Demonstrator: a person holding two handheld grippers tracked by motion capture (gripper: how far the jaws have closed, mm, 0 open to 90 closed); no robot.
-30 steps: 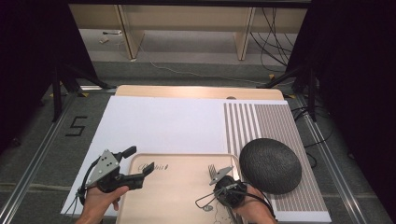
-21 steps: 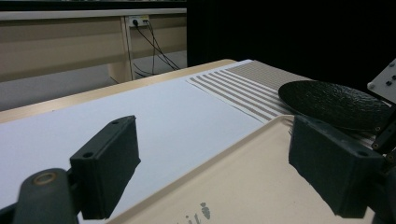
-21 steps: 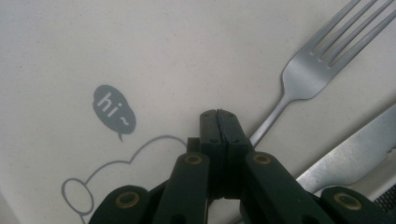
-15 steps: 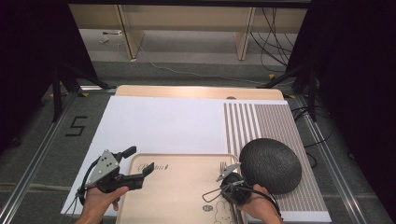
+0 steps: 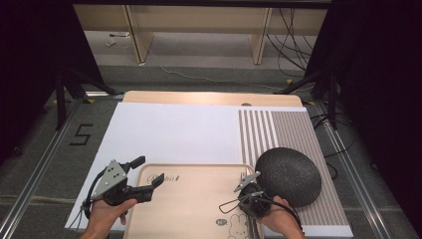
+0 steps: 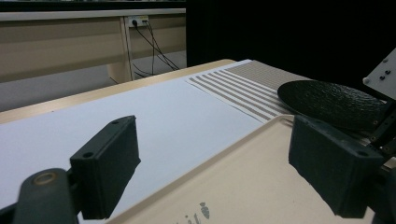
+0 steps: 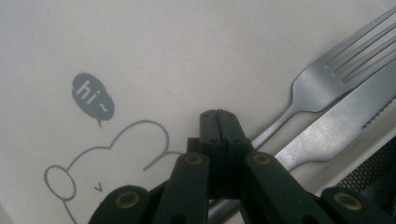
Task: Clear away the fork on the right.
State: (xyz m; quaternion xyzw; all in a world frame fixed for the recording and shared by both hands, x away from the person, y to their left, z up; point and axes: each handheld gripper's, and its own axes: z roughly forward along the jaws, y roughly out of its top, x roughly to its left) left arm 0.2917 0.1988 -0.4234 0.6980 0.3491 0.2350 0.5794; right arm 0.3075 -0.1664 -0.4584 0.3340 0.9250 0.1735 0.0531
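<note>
Fork (image 7: 322,81) and knife (image 7: 336,126) lie on the tray (image 5: 199,199); right gripper (image 7: 219,116) seems clamped on the fork handle, left gripper (image 6: 219,158) open. Thin grip, could slip out.

The white sheet (image 5: 174,134) beyond the tray (image 5: 194,199) lies bare, giving open passage across the middle of the surface (image 5: 209,97). The tray's centre is also bare between the two grippers. At its right edge a fork (image 7: 322,79) and knife (image 7: 341,126) lie side by side, with the dark round plate (image 5: 288,174) just beside them on the striped mat (image 5: 283,129), crowding that side.
</note>
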